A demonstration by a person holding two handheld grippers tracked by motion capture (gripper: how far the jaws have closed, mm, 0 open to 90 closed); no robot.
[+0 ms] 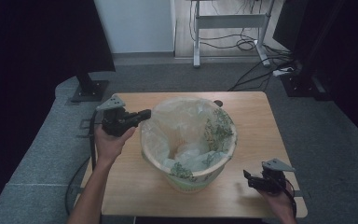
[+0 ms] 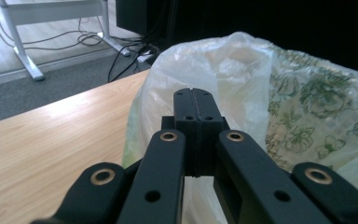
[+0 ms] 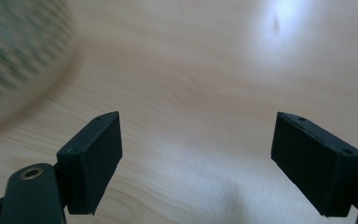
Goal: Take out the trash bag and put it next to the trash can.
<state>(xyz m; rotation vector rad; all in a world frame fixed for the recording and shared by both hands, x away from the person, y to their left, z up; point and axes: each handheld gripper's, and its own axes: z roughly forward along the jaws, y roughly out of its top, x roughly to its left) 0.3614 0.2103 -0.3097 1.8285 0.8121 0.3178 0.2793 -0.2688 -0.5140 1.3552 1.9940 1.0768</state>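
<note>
The waste bin (image 1: 189, 142) stands near the middle of the wooden worktop (image 1: 256, 126), lined with a thin translucent bag (image 1: 182, 135) whose edge folds out over the rim, with green leaf print showing on the bin's wall. Your left gripper (image 1: 145, 114) sits just at the bin's rim on its near-left side, held above the worktop in your left hand (image 1: 109, 140); in the left gripper view its jaws are pressed together with no gap, and the bag (image 2: 223, 74) bulges right behind their tips, though you cannot tell from these views whether any film is pinched between them. Your right gripper (image 1: 247, 176) is well apart from the bin, low over the worktop's near-right corner, in your right hand (image 1: 279, 200). In the right gripper view its jaws stand wide apart with nothing between them, bare wood (image 3: 196, 93) beyond, and the blurred, patterned bin wall (image 3: 14, 56) lies ahead to their left.
</note>
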